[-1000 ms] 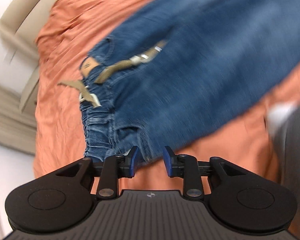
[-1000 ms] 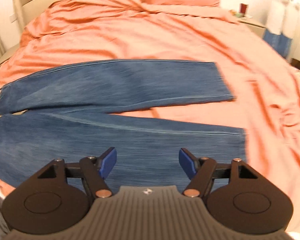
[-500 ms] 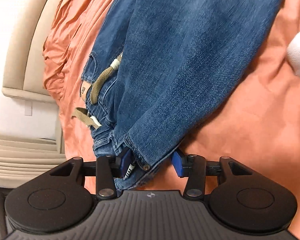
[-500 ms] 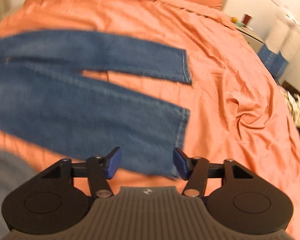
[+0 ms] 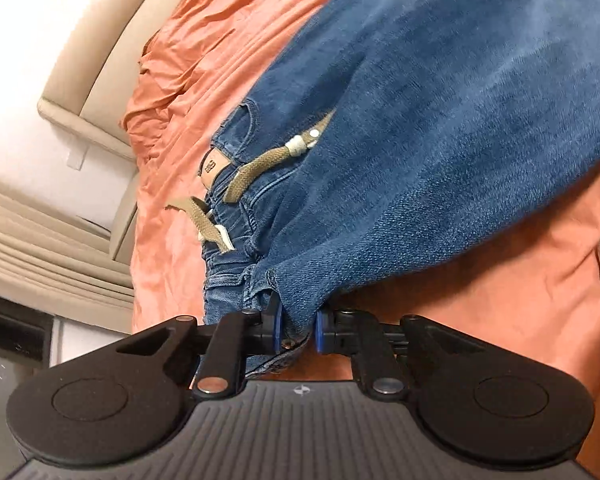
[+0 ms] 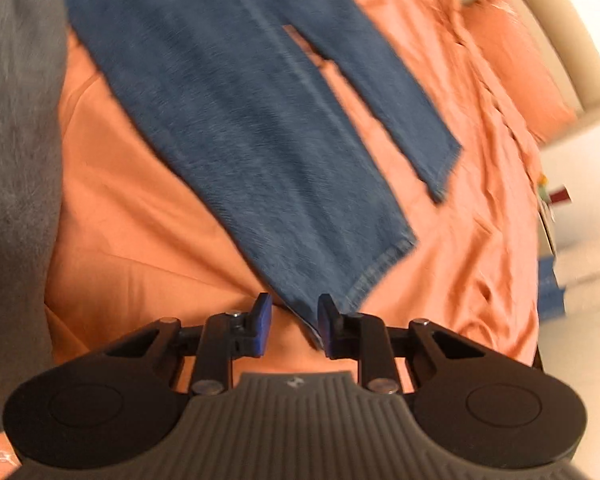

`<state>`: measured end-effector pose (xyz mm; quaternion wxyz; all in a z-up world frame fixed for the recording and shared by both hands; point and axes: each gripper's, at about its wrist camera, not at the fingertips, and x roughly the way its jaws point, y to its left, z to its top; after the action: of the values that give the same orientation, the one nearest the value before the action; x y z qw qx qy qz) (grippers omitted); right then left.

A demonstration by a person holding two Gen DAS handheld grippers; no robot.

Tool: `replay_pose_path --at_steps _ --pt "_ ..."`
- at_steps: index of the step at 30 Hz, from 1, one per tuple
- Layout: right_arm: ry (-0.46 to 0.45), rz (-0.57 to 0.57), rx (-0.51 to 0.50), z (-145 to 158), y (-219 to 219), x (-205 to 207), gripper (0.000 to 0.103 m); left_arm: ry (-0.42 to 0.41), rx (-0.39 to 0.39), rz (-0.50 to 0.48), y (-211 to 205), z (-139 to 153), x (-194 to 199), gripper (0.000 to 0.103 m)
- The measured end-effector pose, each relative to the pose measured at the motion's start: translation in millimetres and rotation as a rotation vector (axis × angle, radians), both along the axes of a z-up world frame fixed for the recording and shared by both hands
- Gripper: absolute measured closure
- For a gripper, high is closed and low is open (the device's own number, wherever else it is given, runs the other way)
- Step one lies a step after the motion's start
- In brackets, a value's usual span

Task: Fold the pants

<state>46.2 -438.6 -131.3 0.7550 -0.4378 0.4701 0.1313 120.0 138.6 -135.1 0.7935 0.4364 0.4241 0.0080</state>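
Blue jeans [image 5: 440, 128] lie on an orange bedsheet [image 5: 500, 300], with a tan drawstring [image 5: 256, 168] at the waistband. My left gripper [image 5: 297, 326] is shut on the near corner of the waistband. In the right wrist view both legs of the jeans [image 6: 252, 128] stretch away, the far leg [image 6: 400, 92] apart from the near one. My right gripper [image 6: 292, 322] is partly open, its jaws on either side of the near leg's hem corner [image 6: 320, 304], not pinching it.
A beige padded headboard [image 5: 88, 64] borders the bed on the left. A grey cloth mass [image 6: 16, 160] fills the left edge of the right wrist view. Orange pillows [image 6: 512, 60] and a nightstand with small items [image 6: 556, 208] sit at the far right.
My left gripper has closed onto the waistband corner. My right gripper has moved along the near leg to its hem corner and its jaws have narrowed.
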Motion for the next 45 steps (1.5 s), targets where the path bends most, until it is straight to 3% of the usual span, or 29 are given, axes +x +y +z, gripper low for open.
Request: replay_pose_path --at_steps 2,3,6,8,10,11,12,15,18,21,26,29,34,38,45 --pt "0.021 0.032 -0.029 -9.2 1.5 2.5 0.082 0.030 0.042 -0.022 -3.8 -6.9 -0.9 0.081" --pt "0.027 0.049 -0.042 -14.1 2.6 1.5 0.082 0.033 0.079 -0.045 -6.0 -11.7 -3.1 0.070" --pt "0.015 0.074 -0.074 -23.2 5.6 0.6 0.082 0.038 0.198 -0.141 -9.7 -25.1 -10.5 0.062" --pt "0.001 0.070 -0.068 -24.6 5.6 -0.8 0.084 0.055 0.194 -0.151 -8.0 -26.7 -9.1 0.058" --pt "-0.014 0.053 -0.065 -23.4 4.9 0.3 0.094 0.053 0.195 -0.153 -6.8 -27.8 -7.5 0.058" --pt "-0.025 0.047 -0.066 -23.8 6.6 1.8 0.097 0.054 0.192 -0.150 -6.9 -28.3 -7.2 0.066" --pt "-0.039 0.035 -0.063 -21.1 6.1 1.9 0.100 0.059 0.165 -0.139 -6.9 -26.9 -6.8 0.080" --pt "-0.106 -0.021 -0.022 -5.3 5.3 6.7 0.103 0.021 0.045 -0.085 -1.6 -10.3 -6.9 0.088" --pt "-0.193 -0.098 0.050 23.8 -0.6 12.4 0.103 -0.041 -0.094 -0.020 9.5 19.5 -6.1 0.091" --pt "-0.303 -0.159 0.107 58.0 -2.6 19.0 0.103 -0.124 -0.185 0.018 12.1 51.4 -3.6 0.093" --pt "-0.418 -0.283 0.190 113.5 -8.2 53.1 0.103 -0.209 -0.303 0.109 14.9 101.4 28.0 0.094" --pt "-0.437 -0.353 0.215 129.1 -11.1 87.1 0.103 -0.233 -0.346 0.167 16.2 120.6 54.7 0.094" --pt "-0.425 -0.411 0.201 127.0 -5.5 138.6 0.103 -0.235 -0.379 0.229 15.6 133.1 99.3 0.094" --pt "-0.397 -0.414 0.170 104.5 -9.2 191.2 0.103 -0.222 -0.376 0.257 10.8 130.7 138.4 0.094" --pt "-0.323 -0.414 0.115 53.4 -10.3 280.7 0.103 -0.144 -0.321 0.289 2.9 93.9 231.2 0.093"
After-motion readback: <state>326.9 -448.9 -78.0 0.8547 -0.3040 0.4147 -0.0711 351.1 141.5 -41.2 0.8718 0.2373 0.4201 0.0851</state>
